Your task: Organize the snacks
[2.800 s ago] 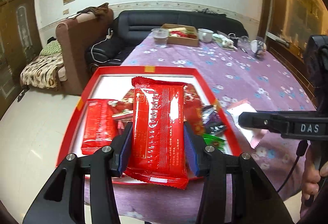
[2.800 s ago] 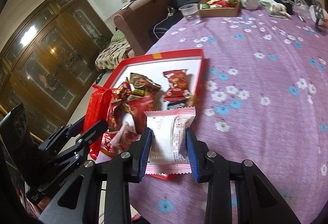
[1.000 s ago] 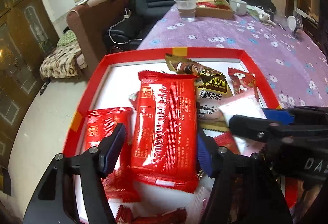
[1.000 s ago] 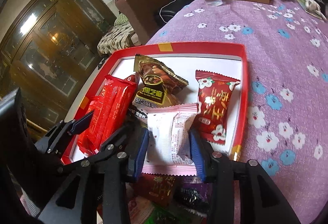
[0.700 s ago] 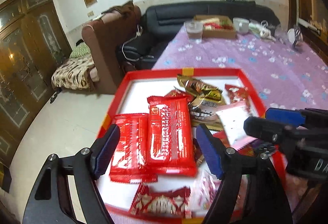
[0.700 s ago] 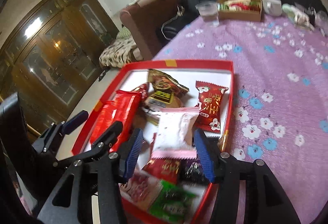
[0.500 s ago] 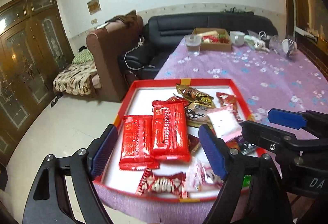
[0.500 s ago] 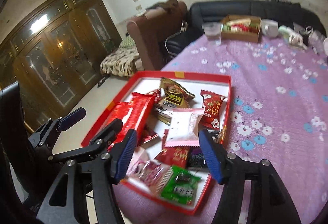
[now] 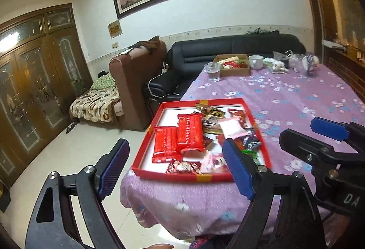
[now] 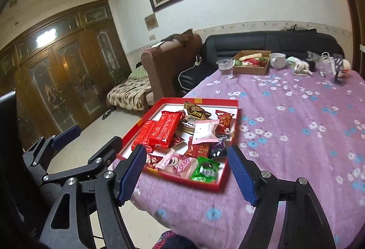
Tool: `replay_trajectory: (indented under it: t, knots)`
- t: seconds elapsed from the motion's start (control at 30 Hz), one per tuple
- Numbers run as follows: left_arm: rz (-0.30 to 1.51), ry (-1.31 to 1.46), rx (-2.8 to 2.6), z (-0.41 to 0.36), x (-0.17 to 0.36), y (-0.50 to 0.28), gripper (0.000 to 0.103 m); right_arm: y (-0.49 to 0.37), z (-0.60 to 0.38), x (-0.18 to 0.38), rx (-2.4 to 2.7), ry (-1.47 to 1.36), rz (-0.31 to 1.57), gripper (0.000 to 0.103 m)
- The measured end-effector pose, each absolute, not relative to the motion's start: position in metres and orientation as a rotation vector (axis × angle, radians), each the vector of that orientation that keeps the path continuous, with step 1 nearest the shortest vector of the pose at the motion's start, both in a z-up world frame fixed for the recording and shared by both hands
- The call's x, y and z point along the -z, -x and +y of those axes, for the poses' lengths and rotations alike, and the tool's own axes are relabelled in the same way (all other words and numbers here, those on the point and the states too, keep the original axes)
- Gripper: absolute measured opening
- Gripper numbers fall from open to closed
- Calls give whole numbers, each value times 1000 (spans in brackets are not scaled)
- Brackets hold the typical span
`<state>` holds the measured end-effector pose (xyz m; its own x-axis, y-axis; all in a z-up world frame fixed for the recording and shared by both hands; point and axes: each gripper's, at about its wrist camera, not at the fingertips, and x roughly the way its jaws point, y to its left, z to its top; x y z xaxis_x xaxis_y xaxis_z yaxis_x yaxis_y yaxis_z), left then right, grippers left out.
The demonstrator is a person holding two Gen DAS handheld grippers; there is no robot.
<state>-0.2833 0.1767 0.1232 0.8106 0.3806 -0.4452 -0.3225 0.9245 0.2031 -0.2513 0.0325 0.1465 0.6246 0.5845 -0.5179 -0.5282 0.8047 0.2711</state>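
- Big table with a purple flowered cloth (image 10: 296, 125), and the red tray (image 10: 224, 182) sits on its near left corner.
- Left gripper (image 9: 175, 168) and right gripper (image 10: 187, 173) both hang off the table edge with jaws spread wide, nothing in either.
- Two red packs (image 9: 180, 138) lie side by side in the tray's left half.
- Pink-white packet (image 10: 205, 131) rests on the pile mid-tray, green one (image 10: 204, 172) at the near edge; the print is too blurry to read.
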Motion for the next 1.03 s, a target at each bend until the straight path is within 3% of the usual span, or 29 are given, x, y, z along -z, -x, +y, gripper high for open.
replay_trajectory:
  t: [0.3, 0.57, 1.03]
  knots:
    - [407, -105, -336, 166, -143, 343, 85, 313, 4, -166, -598, -157, 559, 76]
    - [315, -29, -312, 176, -161, 381, 93, 358, 1, -180, -563, -121, 467, 77]
    - [322, -43, -331, 185, -147, 376, 93, 344, 7, -178, -580, -152, 489, 79]
